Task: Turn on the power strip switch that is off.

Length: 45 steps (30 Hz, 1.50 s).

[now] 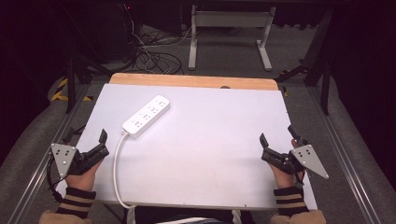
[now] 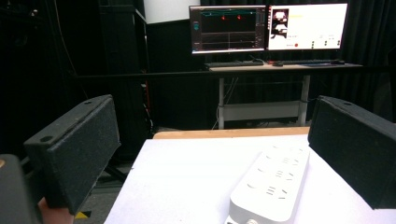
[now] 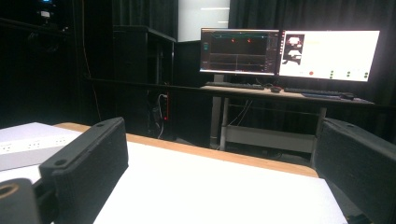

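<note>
A white table with a wooden strip along its far edge carries a single white power strip. The strip lies slantwise in the far left part of the table, its sockets facing up, one end toward the far edge and the other toward the left edge. Its white cord leaves the nearer end, curves toward the person and runs off the near edge close to the left corner.

The left gripper rests at the left edge of the table near the near corner, held in the person's left hand; its jaws stand wide apart with nothing between them. In the left gripper view the power strip lies just ahead, between the two black jaws but untouched by them.

The right gripper sits by the right edge of the table, held in the right hand, jaws likewise spread and empty. In the right gripper view the power strip shows far off at the left.

Both wrists wear striped cuffs. Beyond the table stands a desk with two lit monitors against dark curtains.
</note>
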Each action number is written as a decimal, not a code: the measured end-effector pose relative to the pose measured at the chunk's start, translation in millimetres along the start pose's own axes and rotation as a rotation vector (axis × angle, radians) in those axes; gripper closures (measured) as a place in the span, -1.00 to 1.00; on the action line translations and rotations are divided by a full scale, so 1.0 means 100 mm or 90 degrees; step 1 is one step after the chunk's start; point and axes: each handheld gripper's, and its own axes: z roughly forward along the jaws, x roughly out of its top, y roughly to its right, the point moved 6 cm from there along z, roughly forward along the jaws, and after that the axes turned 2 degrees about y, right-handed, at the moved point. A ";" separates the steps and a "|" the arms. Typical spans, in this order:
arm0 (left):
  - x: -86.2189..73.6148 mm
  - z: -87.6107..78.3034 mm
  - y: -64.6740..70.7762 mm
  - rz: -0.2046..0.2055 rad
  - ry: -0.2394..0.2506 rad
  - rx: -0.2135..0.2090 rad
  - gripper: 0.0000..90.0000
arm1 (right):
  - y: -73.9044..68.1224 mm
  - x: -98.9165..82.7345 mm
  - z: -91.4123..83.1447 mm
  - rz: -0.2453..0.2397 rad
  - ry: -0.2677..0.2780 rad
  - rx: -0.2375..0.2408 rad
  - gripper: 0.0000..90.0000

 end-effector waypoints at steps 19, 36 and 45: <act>0.06 0.02 -0.05 -0.019 0.008 -0.006 -0.86 | -0.01 -0.01 -0.01 -0.005 -0.003 0.001 -0.92; 0.44 0.23 0.02 -0.001 -0.096 -0.159 1.00 | -0.06 -0.01 0.01 -0.013 -0.004 0.012 -0.91; 0.71 0.62 0.16 0.075 -0.213 -0.196 1.00 | -0.10 -0.01 0.02 -0.020 -0.007 0.023 -0.90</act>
